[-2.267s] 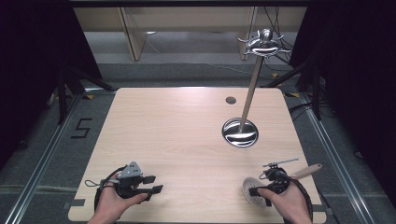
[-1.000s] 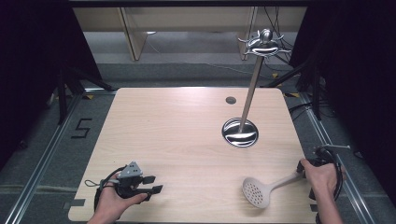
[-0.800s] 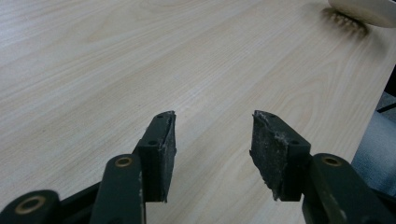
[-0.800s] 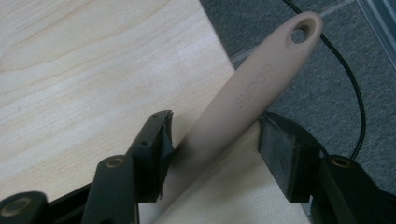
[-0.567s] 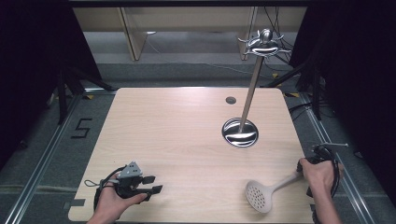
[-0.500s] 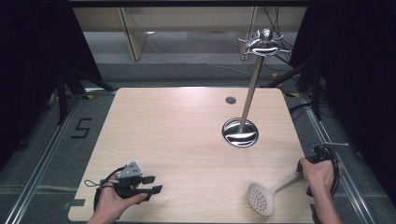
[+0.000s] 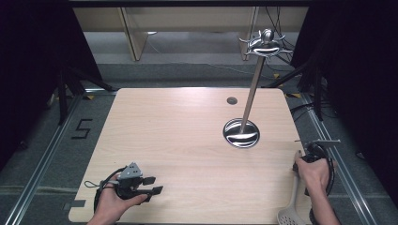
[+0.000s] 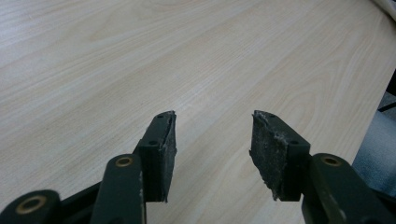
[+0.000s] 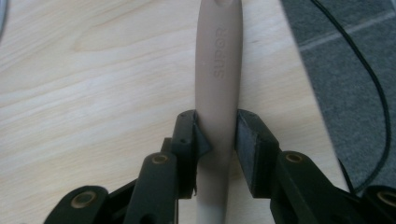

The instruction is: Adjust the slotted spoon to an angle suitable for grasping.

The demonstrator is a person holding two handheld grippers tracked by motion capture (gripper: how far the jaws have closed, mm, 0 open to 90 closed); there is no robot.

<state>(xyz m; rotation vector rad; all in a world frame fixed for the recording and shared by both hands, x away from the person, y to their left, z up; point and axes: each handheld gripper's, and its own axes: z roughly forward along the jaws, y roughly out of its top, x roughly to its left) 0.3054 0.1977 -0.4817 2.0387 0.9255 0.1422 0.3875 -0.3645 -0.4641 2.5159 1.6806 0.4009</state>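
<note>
Our right gripper (image 9: pixel 215 135) has just been closing its jaws & now both pads press the beige handle of the slotted spoon (image 9: pixel 218 84) at the table's (image 7: pixel 187 136) right front edge, w/ the spoon's perforated head (image 7: pixel 287 216) hanging by the front right corner. Our left gripper (image 8: pixel 214 140) rests near the front left corner, jaws approx. half apart w/ nothing between them. The metal utensil stand (image 7: pixel 241 132) sits well apart from the spoon.

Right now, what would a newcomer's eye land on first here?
Probably the tall metal utensil stand rising from its round base at the table's far right. Next, the right hand-held gripper at the near right edge, jaws just closing on the beige slotted spoon's handle.
</note>
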